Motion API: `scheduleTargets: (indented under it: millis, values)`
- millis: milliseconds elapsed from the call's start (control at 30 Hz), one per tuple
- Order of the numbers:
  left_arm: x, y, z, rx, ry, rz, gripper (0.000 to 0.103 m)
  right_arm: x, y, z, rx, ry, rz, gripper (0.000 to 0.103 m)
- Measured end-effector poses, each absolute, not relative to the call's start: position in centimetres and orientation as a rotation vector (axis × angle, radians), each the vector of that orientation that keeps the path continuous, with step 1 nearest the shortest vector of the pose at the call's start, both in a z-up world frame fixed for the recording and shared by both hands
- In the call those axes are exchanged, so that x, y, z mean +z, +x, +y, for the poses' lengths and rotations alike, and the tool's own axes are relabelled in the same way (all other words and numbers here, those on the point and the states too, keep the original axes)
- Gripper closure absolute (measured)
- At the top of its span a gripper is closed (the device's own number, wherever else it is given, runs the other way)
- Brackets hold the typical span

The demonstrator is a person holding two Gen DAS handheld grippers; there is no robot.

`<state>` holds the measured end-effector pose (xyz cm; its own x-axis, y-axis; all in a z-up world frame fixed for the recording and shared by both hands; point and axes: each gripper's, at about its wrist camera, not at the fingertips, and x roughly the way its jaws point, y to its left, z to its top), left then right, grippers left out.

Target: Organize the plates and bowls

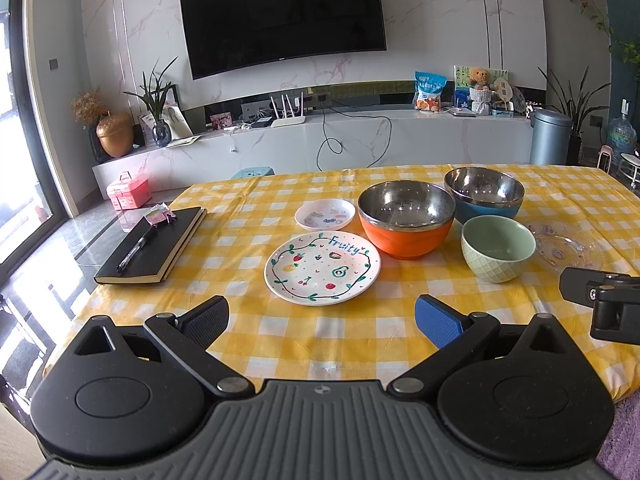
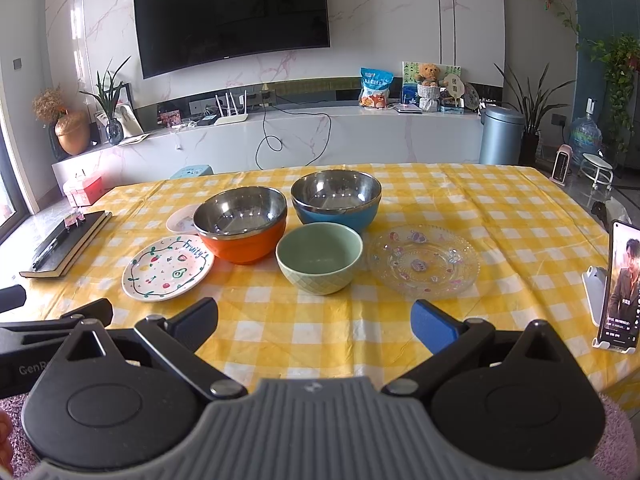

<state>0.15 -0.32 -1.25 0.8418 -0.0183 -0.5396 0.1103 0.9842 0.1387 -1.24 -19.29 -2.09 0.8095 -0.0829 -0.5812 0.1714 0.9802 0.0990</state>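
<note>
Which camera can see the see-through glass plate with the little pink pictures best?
The right wrist view. There the clear glass plate with pink pictures lies whole and unblocked on the yellow checked tablecloth, just right of the pale green bowl. In the left wrist view the same plate sits far to the right, faint and squashed.

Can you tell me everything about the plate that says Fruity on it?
The Fruity plate is round, white and looks ceramic, painted with fruits, a leafy vine ring and blue lettering. It lies flat and empty on the yellow checked tablecloth, left of the orange bowl, near it though contact is unclear. Neither tongs touch it.
</note>
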Motion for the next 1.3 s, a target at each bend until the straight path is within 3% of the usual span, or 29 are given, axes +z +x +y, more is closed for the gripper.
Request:
scheduleTargets:
  millis: [1200,1300]
  values:
    - [-1.6,0.3,-0.3,-0.125,0.078,0.566,0.000,-2.5,-1.1,-20.7,-0.130,0.240,0.601,0.002]
    - [-2.0,0.3,-1.0,-0.165,0.059,0.576,0.000,-3.0,-1.7,-21.6,-0.131,0.250,0.522,0.003]
